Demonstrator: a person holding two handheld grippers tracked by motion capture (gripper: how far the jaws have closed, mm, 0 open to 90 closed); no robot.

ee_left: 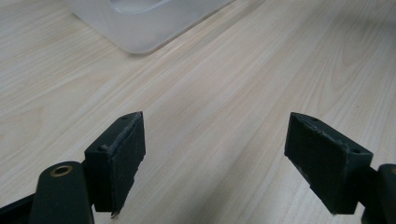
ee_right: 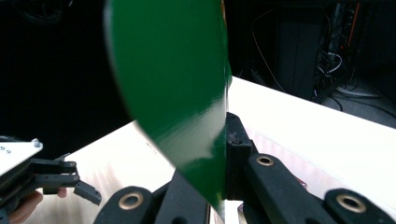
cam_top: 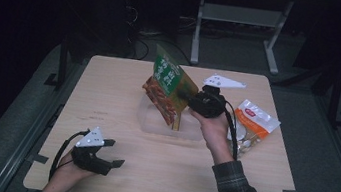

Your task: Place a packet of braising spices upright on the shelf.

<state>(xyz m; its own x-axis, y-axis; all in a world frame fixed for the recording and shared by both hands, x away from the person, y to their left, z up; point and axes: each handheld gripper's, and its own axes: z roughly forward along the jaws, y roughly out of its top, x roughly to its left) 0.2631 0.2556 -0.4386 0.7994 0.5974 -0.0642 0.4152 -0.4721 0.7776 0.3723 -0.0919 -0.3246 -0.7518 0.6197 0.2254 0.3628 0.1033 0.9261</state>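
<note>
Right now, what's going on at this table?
A person works two handheld grippers. The right gripper is shut on a green food packet, holding it tilted above a clear plastic tub. The left gripper rests near the table's front left, jaws open on nothing. An orange and white snack bag lies on the table right of the tub.

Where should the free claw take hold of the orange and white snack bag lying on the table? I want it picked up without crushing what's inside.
Judging by its pose, grip the orange and white snack bag at its flat sealed top edge, the far end. It lies flat right of the clear tub, so come from the far right, low, and pinch only the seam.
</note>
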